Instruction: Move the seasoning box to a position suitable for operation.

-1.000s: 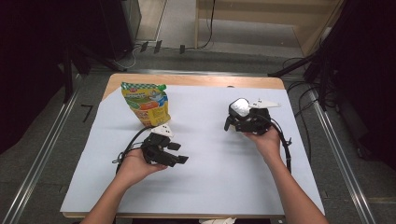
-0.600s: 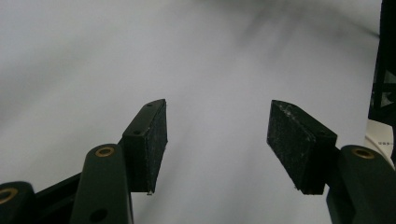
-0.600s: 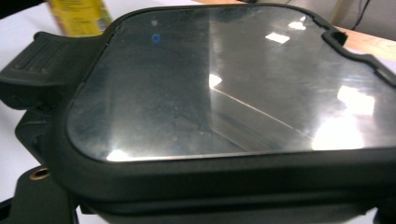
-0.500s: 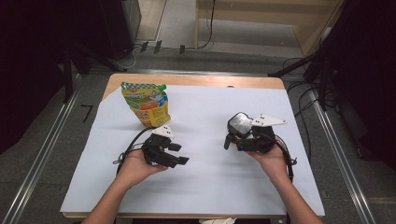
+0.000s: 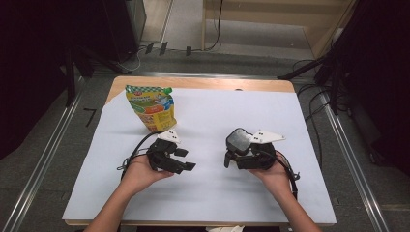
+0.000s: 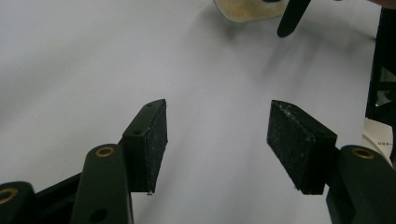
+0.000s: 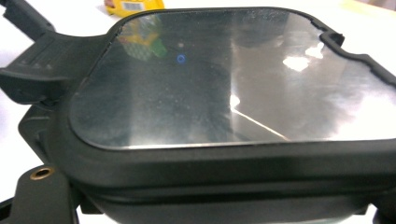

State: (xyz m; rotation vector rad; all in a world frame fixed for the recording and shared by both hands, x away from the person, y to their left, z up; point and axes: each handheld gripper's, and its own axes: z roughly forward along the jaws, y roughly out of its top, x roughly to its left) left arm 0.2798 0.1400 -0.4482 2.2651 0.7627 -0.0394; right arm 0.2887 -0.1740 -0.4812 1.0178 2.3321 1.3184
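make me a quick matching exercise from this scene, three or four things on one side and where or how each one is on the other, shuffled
Things:
1. snack bag
2. left gripper
3. right gripper
4. lidded container

States:
a. jaws apart, nothing between them
b. stands upright at the table's far left
c. has a glossy dark lid
d. holds the container over the white sheet

Pairs: 1-b, 2-a, 3-d, 4-c

A yellow-green snack pouch [image 5: 151, 107] stands on the white table [image 5: 203, 193].
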